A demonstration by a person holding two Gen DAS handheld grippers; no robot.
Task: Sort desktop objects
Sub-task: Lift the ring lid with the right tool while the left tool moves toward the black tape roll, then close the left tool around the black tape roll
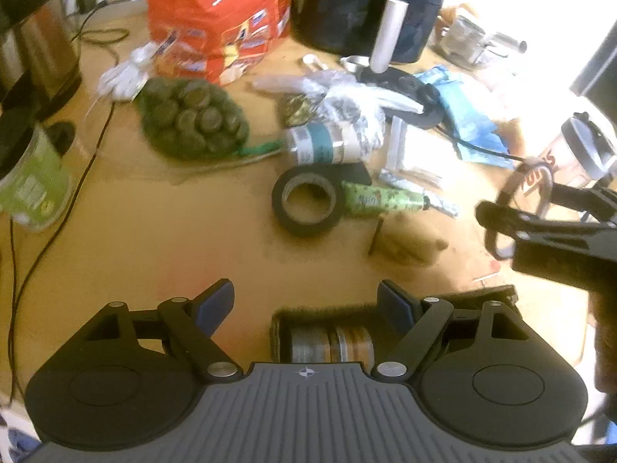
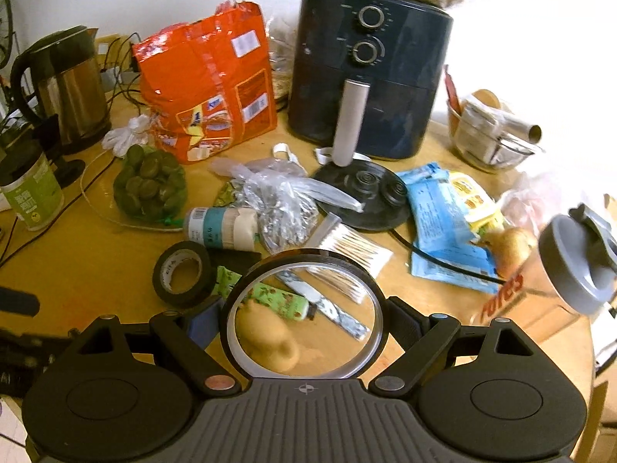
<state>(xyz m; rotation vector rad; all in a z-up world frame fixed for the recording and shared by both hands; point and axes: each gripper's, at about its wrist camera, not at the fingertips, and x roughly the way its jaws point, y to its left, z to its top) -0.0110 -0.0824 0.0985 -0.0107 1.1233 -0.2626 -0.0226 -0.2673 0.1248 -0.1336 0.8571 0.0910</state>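
Observation:
My right gripper [image 2: 304,316] is shut on a thin clear tape ring [image 2: 378,320] and holds it upright above the wooden table [image 2: 96,262]; the ring also shows in the left wrist view [image 1: 513,193], held by the right gripper [image 1: 501,220]. My left gripper [image 1: 306,301] is open and empty above a small black box holding tape rolls [image 1: 331,343]. A black tape roll [image 1: 308,200] lies ahead of it, beside a green tube [image 1: 381,198]. Both also show in the right wrist view: the roll [image 2: 183,272] and the tube [image 2: 281,301].
A net of green discs [image 1: 193,119], an orange bag [image 2: 208,88], a dark air fryer [image 2: 370,69], a kettle [image 2: 69,88], a green-labelled jar [image 2: 32,193], a cotton-swab pack [image 2: 347,254], blue packets [image 2: 443,227] and a grey-lidded cup [image 2: 570,262] crowd the table. Cables run on the left.

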